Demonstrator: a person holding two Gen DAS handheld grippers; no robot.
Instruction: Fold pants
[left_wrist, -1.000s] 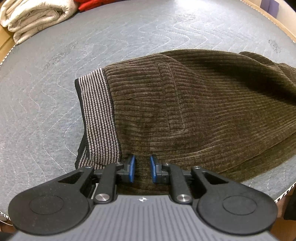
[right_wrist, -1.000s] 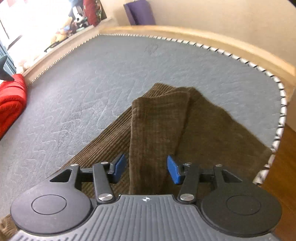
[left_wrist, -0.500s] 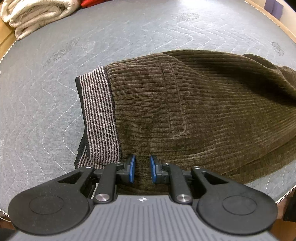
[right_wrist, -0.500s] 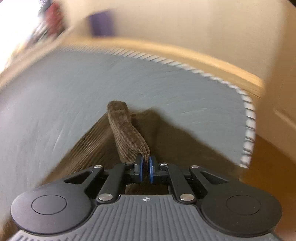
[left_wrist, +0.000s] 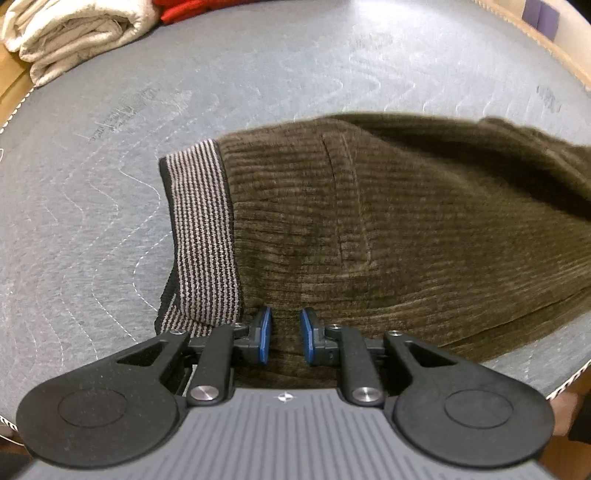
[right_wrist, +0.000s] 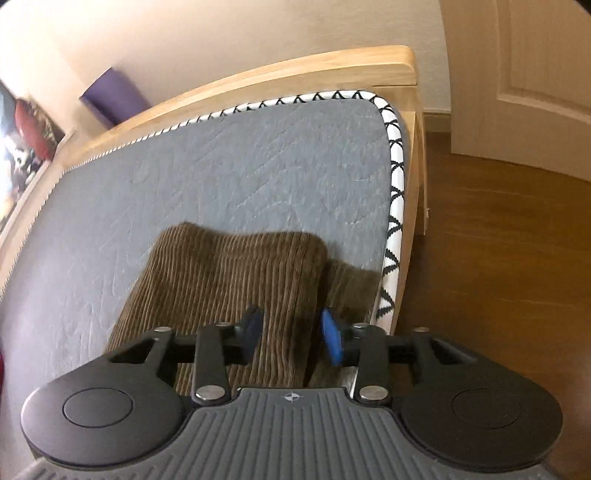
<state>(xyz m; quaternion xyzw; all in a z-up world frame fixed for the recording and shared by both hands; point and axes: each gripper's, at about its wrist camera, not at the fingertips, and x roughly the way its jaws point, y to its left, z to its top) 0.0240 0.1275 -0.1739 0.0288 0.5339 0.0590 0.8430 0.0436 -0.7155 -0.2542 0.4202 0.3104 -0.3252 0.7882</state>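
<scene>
2 grippers, left gripper (left_wrist: 283, 339) and right gripper (right_wrist: 291, 334), hover with jaws apart over brown corduroy pants (left_wrist: 388, 236) on a grey quilted mattress (right_wrist: 240, 166); wooden bedframe (right_wrist: 295, 70), wood floor (right_wrist: 498, 258), folded towels (left_wrist: 74, 33).

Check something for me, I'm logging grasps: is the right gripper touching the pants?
Cannot tell. In the right wrist view the right gripper stands open over the pants, corduroy showing between its pads, but no plain contact or gap shows.

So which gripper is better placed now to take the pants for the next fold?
Probably the right gripper: its jaws stand open over the leg ends of the corduroy pants, near the mattress corner. The left gripper, open near the striped waistband, seems placed more to anchor.
</scene>
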